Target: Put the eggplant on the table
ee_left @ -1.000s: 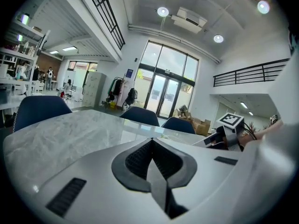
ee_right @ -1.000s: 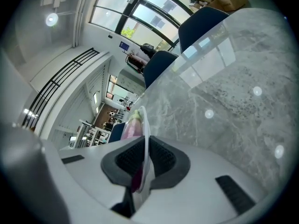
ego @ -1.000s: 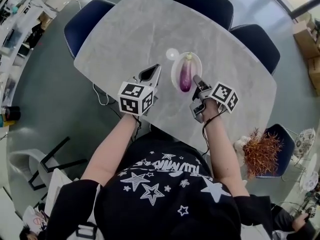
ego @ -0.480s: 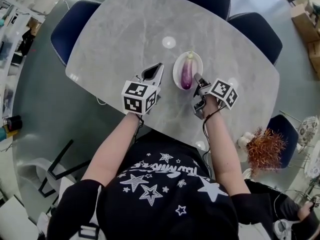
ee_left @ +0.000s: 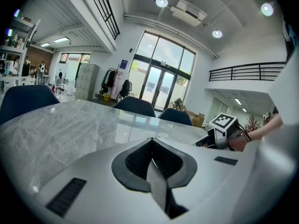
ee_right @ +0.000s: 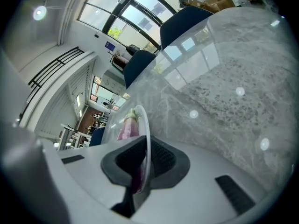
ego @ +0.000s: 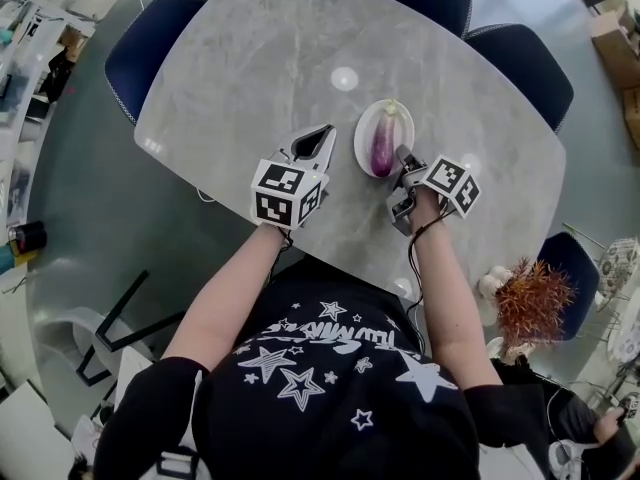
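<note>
As seen in the head view, the eggplant lies lengthwise in a white plate that rests on the grey marbled surface, with its stem end pointing away from the person. The right claw sits at the plate's near rim, touching it. The left claw is positioned just beside the plate on its left, apart from it. Dark blue chairs stand round the far edge of the surface.

In the left gripper view, the left claw is clenched: both jaws meet along one seam and nothing stands between them. The surface extends ahead, and the marker cube of the right claw shows at the right.

In the right gripper view, the right claw is grasping the plate: the thin rim runs between the two jaws, pinched from both sides. The eggplant lies inside the plate just beyond the jaws, purple with a pale green stem end
</note>
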### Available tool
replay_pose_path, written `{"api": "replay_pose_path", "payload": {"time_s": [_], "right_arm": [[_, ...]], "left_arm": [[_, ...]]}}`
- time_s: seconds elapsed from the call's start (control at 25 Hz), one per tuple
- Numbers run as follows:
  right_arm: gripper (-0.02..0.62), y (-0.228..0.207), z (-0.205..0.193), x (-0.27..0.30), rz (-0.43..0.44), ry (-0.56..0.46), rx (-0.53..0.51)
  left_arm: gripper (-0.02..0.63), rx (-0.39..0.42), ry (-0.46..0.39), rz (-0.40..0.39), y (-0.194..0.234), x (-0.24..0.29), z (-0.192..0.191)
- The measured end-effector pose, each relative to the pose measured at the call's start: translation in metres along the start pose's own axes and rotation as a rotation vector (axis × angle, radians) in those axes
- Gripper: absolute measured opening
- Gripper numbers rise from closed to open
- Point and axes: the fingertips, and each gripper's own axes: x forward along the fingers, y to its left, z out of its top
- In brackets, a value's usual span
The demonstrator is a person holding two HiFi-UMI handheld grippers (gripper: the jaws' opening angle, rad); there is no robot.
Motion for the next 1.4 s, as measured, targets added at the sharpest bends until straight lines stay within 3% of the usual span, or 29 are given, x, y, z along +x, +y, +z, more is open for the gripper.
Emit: {"api": "replay_pose_path", "payload": {"time_s": [0.84, 0.96, 1.4], "right_arm": [[0.026, -0.014, -0.01, -0.004, -0.099, 0.071, -0.106], [0.066, -0.017, -0.011, -0.007, -0.129, 0.08, -0.125], [0.066, -0.021, -0.002, -0.029, -0.132, 0.02, -0.127]], "left_arm": [[0.008, 0.032, 0.042, -0.037, -0.031, -0.018, -0.02], [0.008, 0.028, 0.048, -0.033, -0.031, -0.022, -0.022], [0.008, 0.026, 0.005, -0.014, -0.038, -0.029, -0.017]]}}
